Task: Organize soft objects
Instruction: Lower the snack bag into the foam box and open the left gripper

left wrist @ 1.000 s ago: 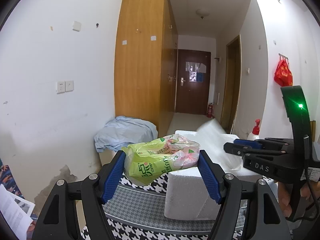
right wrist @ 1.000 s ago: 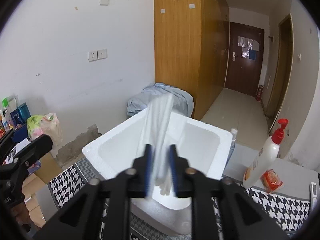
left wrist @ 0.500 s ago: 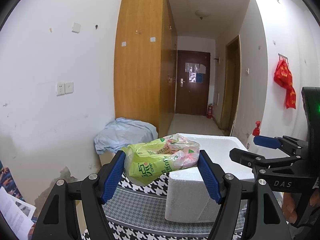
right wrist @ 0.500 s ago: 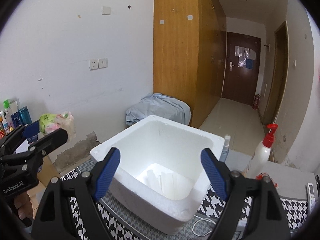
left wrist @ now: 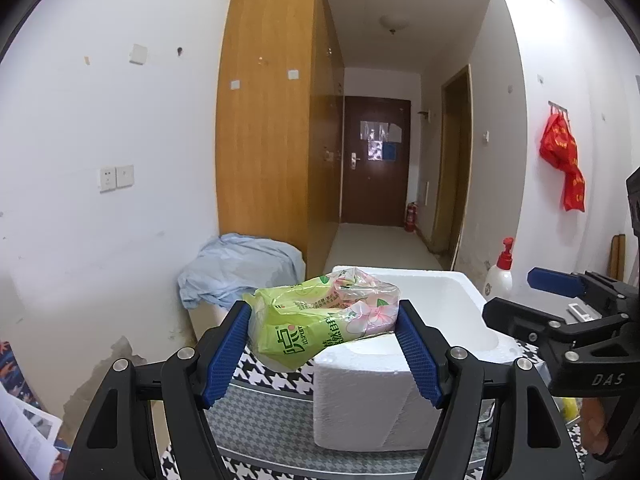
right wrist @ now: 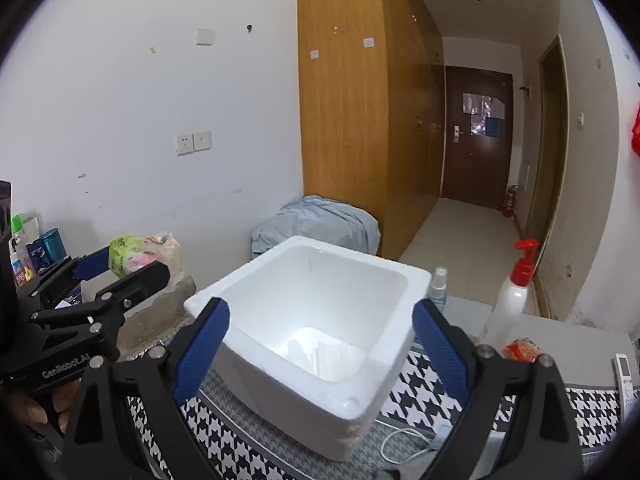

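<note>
My left gripper (left wrist: 324, 316) is shut on a green and pink tissue pack (left wrist: 316, 320), held up beside the near left corner of the white foam box (left wrist: 360, 400). In the right wrist view that gripper (right wrist: 132, 264) and its pack (right wrist: 132, 254) hang left of the box. My right gripper (right wrist: 320, 320) hovers over the box rim (right wrist: 304, 244); its jaws are opening wide and no object is gripped between them. A flat white pack (right wrist: 320, 352) lies on the box floor. The left wrist view shows the right gripper (left wrist: 510, 296) at the right edge.
The box stands on a houndstooth cloth (right wrist: 432, 396). Right of it are a small spray bottle (right wrist: 438, 288), a red-pump lotion bottle (right wrist: 512, 304), a red snack packet (right wrist: 520, 350), a remote (right wrist: 624, 368) and a white cable (right wrist: 404, 440). A blue-grey cloth heap (right wrist: 320, 220) lies behind.
My right gripper opened and let go of the flat white pack, which dropped into the foam box. The left gripper kept still with the tissue pack.
</note>
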`<state>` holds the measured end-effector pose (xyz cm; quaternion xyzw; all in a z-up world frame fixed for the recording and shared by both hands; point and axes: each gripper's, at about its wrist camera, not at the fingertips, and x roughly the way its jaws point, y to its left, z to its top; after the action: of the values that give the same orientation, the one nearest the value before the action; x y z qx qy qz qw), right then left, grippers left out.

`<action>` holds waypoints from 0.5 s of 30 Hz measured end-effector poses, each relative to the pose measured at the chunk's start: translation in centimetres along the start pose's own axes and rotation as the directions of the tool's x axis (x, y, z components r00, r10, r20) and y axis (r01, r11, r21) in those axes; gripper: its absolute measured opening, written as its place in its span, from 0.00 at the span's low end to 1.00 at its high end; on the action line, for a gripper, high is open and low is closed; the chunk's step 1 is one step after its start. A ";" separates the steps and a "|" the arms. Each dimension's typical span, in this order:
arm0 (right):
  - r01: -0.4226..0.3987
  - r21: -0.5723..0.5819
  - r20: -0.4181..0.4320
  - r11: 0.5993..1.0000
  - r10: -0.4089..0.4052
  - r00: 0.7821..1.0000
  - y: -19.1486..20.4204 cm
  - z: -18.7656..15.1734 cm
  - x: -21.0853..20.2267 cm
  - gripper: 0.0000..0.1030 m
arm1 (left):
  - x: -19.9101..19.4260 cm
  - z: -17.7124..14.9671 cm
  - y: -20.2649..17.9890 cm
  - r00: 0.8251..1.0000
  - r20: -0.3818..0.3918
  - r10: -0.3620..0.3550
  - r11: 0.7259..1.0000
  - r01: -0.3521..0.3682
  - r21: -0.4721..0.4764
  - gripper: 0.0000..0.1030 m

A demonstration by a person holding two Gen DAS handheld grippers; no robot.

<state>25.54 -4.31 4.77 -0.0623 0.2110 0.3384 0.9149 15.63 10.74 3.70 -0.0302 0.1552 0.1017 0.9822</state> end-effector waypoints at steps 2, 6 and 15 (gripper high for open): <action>0.004 0.006 0.005 1.000 -0.004 1.000 -0.4 0.0 -0.3 0.93 | 0.3 0.2 -0.2 1.000 0.000 -0.004 1.000 0.004 0.005 0.71; 0.026 0.020 0.022 0.999 -0.027 0.999 -1.1 -0.3 -1.3 0.93 | 1.1 0.4 -0.5 1.000 -0.007 -0.024 1.000 0.024 0.012 0.71; 0.059 0.051 0.032 0.997 -0.060 0.998 -2.4 -1.4 -3.2 0.93 | 2.7 0.8 -2.1 0.996 -0.027 -0.080 0.996 0.081 0.029 0.71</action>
<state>24.40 -8.37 4.79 -0.0398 0.2021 0.3065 0.9293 18.85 9.26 3.69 -0.0228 0.1680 0.0592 0.9837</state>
